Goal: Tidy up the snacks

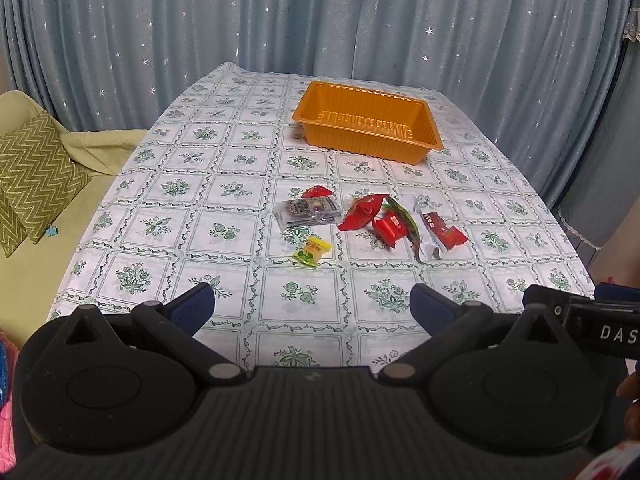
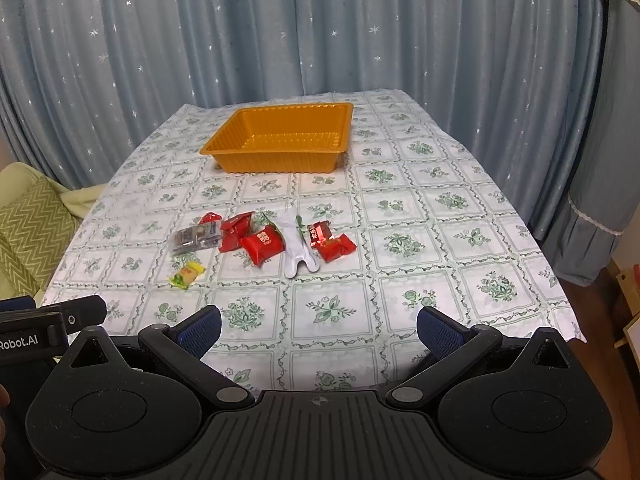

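Observation:
Several wrapped snacks lie in a loose cluster mid-table: a dark clear packet point(image 1: 308, 213) point(image 2: 197, 239), red candies point(image 1: 389, 229) point(image 2: 262, 246), a white and green wrapper point(image 1: 420, 226) point(image 2: 298, 246), a red candy at the right point(image 2: 334, 246), and a small yellow candy point(image 1: 313, 252) point(image 2: 187, 275) nearer me. An empty orange tray point(image 1: 366, 96) point(image 2: 280, 109) stands behind them. My left gripper point(image 1: 312, 306) hovers open over the near table, short of the snacks. My right gripper point(image 2: 318, 330) is open too, with nothing between its fingers.
The table wears a white cloth with green flower squares point(image 1: 224, 216) point(image 2: 440, 240). A blue starred curtain point(image 1: 320, 16) hangs behind. A pale sofa with a green zigzag cushion point(image 1: 32, 176) point(image 2: 28, 228) sits left. Each gripper's body shows at the other view's edge.

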Available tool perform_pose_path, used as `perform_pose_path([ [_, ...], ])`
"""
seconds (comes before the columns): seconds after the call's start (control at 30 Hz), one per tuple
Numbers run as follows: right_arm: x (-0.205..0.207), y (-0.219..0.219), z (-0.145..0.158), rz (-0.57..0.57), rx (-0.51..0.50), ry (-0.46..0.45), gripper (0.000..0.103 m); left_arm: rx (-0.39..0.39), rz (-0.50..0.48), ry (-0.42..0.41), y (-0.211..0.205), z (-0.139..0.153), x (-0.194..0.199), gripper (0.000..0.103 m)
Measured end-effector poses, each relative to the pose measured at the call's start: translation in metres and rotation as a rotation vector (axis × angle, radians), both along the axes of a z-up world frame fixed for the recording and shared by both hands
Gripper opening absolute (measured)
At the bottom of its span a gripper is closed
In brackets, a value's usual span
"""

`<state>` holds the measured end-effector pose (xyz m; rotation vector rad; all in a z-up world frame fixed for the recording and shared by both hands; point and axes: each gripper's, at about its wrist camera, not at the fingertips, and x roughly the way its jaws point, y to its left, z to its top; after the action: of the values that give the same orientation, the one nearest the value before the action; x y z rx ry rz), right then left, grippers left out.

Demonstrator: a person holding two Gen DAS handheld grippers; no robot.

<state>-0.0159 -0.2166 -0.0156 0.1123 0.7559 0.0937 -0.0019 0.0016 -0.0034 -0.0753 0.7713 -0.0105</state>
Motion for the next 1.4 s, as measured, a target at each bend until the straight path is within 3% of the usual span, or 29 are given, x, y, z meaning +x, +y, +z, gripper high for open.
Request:
perform_pose_path([
  [1.4, 0.0029, 0.0006, 0.0000, -0.003, 0.002, 0.004, 0.103, -0.001, -0.010, 0.003, -0.0025, 0.0012, 0.0012, 0.103],
])
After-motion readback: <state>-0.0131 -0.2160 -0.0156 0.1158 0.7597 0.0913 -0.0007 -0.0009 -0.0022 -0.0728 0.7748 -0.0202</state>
